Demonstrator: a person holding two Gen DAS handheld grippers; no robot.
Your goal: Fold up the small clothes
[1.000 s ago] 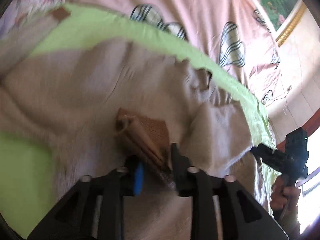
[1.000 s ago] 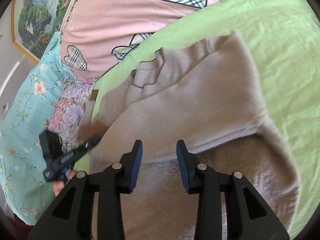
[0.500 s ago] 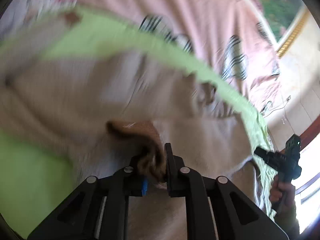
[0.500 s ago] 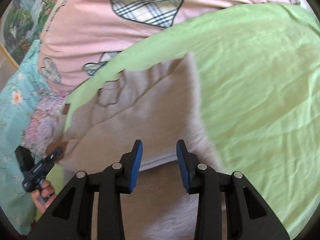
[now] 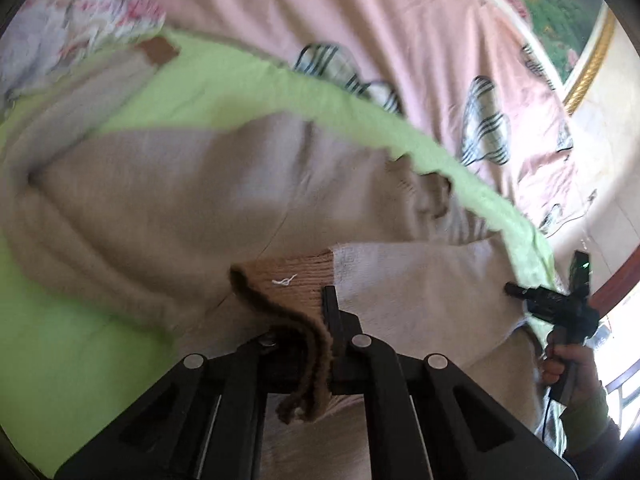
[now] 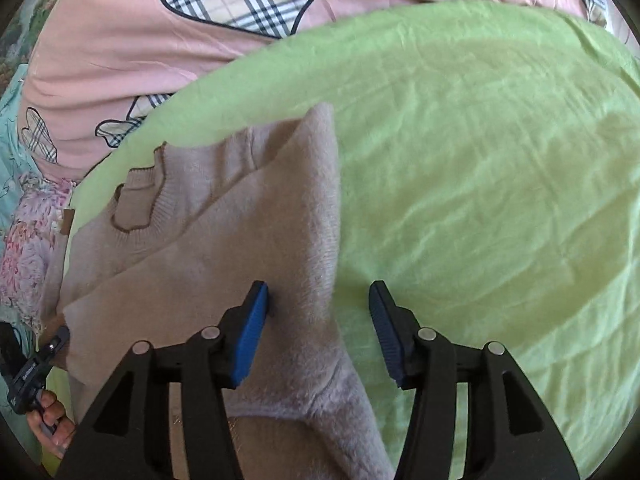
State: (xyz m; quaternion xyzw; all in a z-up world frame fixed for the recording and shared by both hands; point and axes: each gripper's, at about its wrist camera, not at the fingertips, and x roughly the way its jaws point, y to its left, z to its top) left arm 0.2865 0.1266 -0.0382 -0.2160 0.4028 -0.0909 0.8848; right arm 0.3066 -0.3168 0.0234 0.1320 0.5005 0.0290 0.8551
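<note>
- While the left gripper (image 5: pixel 320 344) is clamped tight on the brown ribbed cuff (image 5: pixel 288 280) of the beige sweater (image 5: pixel 160 208), the sleeve end bunches and droops over its jaws, so the hold looks secure.
- Over the sweater's other side, the right gripper (image 6: pixel 318 320) hovers with its jaws opening; the folded side edge of the sweater lies between them, but the pads (image 6: pixel 250 340) press on nothing.
- Everything else sits around the sweater: it lies spread on the green sheet (image 6: pixel 480 200), neckline (image 6: pixel 136 208) away from both cameras, with the pink quilt (image 6: pixel 120 40) with plaid hearts beyond it.
- To do this step well, I judge the left hand should carry the cuff across the sweater's chest, keeping the sleeve flat, not twisted, and let go only once it lies inside the body's outline.
- The right jaws should straddle the full thickness of the sweater's folded edge before closing; catching one layer would drag the fold open.
- Only the left wrist view shows the gripped cuff, the second cuff (image 5: pixel 160 49) far beyond the sweater's body, and the right gripper from outside with the hand (image 5: pixel 568 364) holding it.
- Only the right wrist view shows the sweater's neckline clearly, the bare sheet beside the sweater, and the left gripper as a small shape at the sweater's far side.
</note>
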